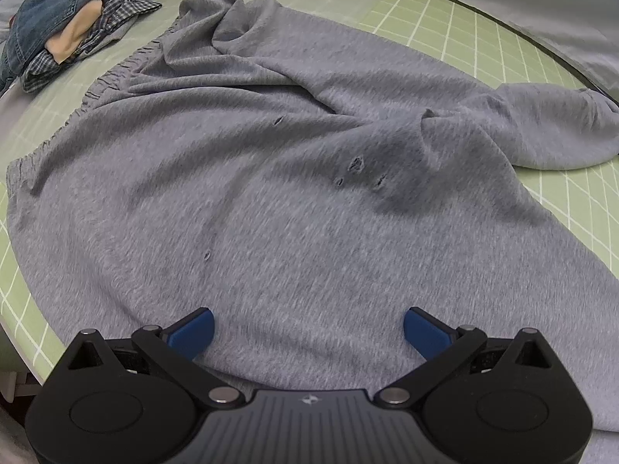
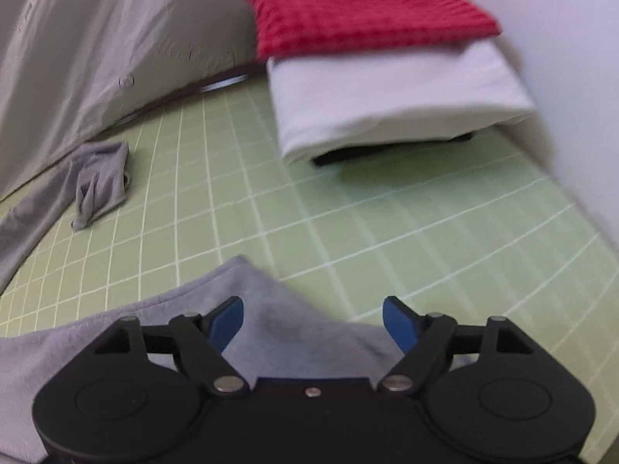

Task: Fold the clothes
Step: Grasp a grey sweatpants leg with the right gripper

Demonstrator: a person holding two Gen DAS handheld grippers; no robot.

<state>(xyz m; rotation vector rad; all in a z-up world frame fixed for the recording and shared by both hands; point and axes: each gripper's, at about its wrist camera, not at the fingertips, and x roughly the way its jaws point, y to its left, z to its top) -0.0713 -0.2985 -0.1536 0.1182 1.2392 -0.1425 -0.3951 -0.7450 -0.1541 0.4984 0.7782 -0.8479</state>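
A grey sweatshirt-like garment (image 1: pixel 271 178) lies spread and creased on the green grid mat (image 1: pixel 483 23), with small holes near its middle. My left gripper (image 1: pixel 308 330) is open and empty, its blue fingertips (image 1: pixel 193 330) just over the garment's near part. In the right wrist view a corner of the same grey fabric (image 2: pixel 247 297) lies under my right gripper (image 2: pixel 313 324), which is open with the cloth between and below the jaws. A grey sleeve end (image 2: pixel 100 181) lies crumpled at the left.
A heap of denim and checked clothes (image 1: pixel 73 19) sits at the mat's far left. A folded stack, a red knit (image 2: pixel 359 7) on a white piece (image 2: pixel 390 100), sits at the far right of the green mat (image 2: pixel 387 216). Grey sheeting (image 2: pixel 96 38) borders the back.
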